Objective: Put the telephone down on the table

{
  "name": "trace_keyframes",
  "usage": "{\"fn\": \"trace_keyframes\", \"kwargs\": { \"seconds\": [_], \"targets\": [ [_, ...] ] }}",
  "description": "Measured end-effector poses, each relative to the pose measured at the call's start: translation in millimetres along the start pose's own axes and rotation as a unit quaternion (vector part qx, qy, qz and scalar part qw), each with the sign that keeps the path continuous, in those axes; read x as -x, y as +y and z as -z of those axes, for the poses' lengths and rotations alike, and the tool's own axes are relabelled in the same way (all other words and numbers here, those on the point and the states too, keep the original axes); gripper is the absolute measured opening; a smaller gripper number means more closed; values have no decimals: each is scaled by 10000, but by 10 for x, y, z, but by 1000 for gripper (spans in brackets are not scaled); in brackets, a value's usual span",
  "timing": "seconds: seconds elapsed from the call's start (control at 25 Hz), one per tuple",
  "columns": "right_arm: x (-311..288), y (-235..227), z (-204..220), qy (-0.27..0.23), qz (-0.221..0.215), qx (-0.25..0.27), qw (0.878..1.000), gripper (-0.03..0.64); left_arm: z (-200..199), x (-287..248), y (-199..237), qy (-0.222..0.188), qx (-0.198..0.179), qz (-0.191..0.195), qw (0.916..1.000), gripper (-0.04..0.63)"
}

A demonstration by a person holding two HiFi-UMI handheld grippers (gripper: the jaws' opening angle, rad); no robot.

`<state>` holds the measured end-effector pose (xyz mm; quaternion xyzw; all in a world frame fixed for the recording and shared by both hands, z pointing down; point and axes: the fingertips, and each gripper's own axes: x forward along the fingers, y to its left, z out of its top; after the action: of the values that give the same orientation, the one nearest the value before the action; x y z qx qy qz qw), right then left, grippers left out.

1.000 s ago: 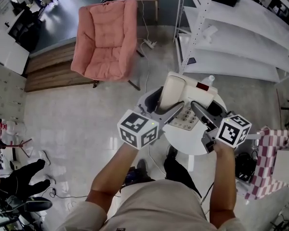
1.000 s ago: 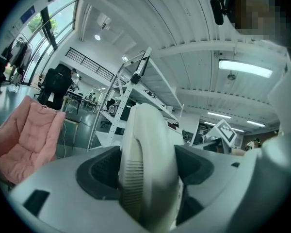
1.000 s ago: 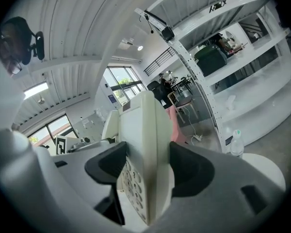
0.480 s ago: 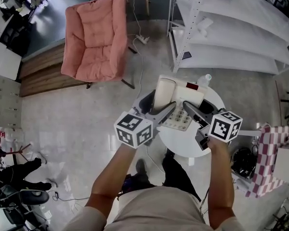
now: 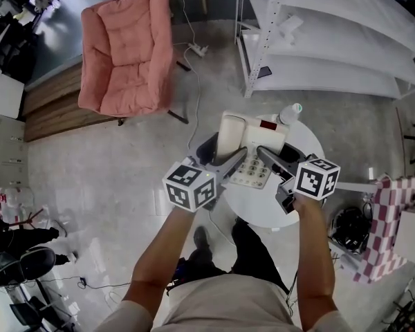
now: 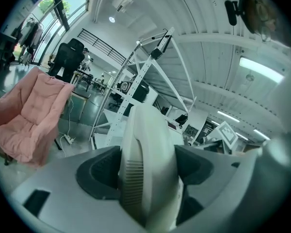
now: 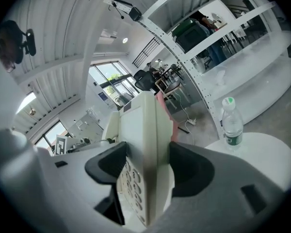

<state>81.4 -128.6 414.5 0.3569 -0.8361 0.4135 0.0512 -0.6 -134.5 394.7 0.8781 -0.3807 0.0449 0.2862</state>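
Note:
A cream desk telephone (image 5: pixel 252 138) with handset, keypad and a small red display is held over the far-left part of a small round white table (image 5: pixel 263 207). My left gripper (image 5: pixel 239 158) is shut on its handset side; in the left gripper view the ribbed handset (image 6: pixel 145 169) fills the gap between the jaws of the left gripper (image 6: pixel 146 174). My right gripper (image 5: pixel 265 155) is shut on the keypad side, and in the right gripper view the telephone's edge (image 7: pixel 146 149) stands pinched in the right gripper (image 7: pixel 148 173). Whether the telephone touches the table is hidden.
A clear water bottle (image 5: pixel 288 113) with a green cap stands at the table's far edge, also in the right gripper view as the bottle (image 7: pixel 232 122). White metal shelving (image 5: pixel 332 40) is behind. A pink armchair (image 5: pixel 124 50) sits far left. A power strip (image 5: pixel 194 49) lies on the floor.
Both grippers keep their hold on the telephone. The head view has shifted, so the chair, shelves and table sit a little further left and up in the picture.

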Motion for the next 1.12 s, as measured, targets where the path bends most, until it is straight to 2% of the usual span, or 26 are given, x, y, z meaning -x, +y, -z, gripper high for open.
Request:
{"fn": "trace_keyframes", "kwargs": {
  "seconds": [1.12],
  "targets": [
    [-574,-1056,692,424,94,-570,9974,262,1036,-620,718,569,706,-389,9951,334]
  ]
}}
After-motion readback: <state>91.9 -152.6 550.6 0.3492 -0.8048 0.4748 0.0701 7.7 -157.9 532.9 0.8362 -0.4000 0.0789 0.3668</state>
